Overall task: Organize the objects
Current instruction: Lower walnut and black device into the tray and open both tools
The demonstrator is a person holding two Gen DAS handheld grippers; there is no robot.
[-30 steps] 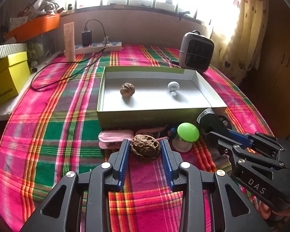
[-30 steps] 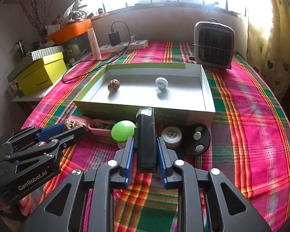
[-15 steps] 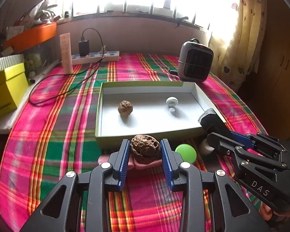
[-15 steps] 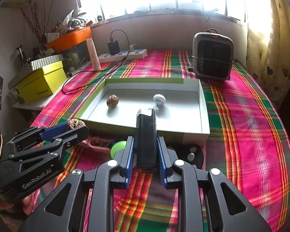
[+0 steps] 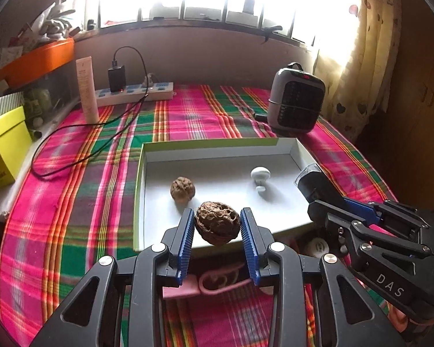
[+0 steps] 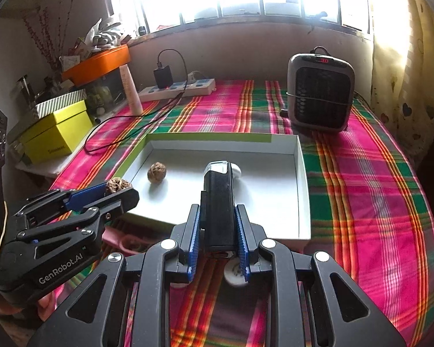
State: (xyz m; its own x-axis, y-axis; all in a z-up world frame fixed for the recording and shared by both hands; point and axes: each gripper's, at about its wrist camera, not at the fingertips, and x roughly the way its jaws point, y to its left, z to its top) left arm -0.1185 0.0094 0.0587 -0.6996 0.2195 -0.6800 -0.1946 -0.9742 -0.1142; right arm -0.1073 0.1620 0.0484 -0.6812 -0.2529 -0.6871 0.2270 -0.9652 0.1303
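My left gripper (image 5: 217, 222) is shut on a dark brown walnut (image 5: 217, 226) and holds it above the near edge of the white tray with green sides (image 5: 217, 144). My right gripper (image 6: 218, 222) is shut on a black lighter-like device (image 6: 218, 202) with a clear tip, raised over the tray's near right part. In the tray lie a second walnut (image 5: 183, 188) and a small white mushroom-shaped knob (image 5: 259, 175). The left gripper also shows in the right wrist view (image 6: 118, 189), and the right gripper shows in the left wrist view (image 5: 318, 199).
A pink clip (image 5: 214, 283) and a small white round jar (image 5: 316, 247) lie on the plaid cloth below the grippers. A grey heater (image 5: 296, 102) stands at the back right; a power strip (image 5: 136, 94), a tube (image 5: 86, 89) and a yellow box (image 5: 3, 150) are at the left.
Both grippers have risen and moved forward with their loads, from the cloth in front of the tray to over its near edge. The green-capped object has dropped out of sight.
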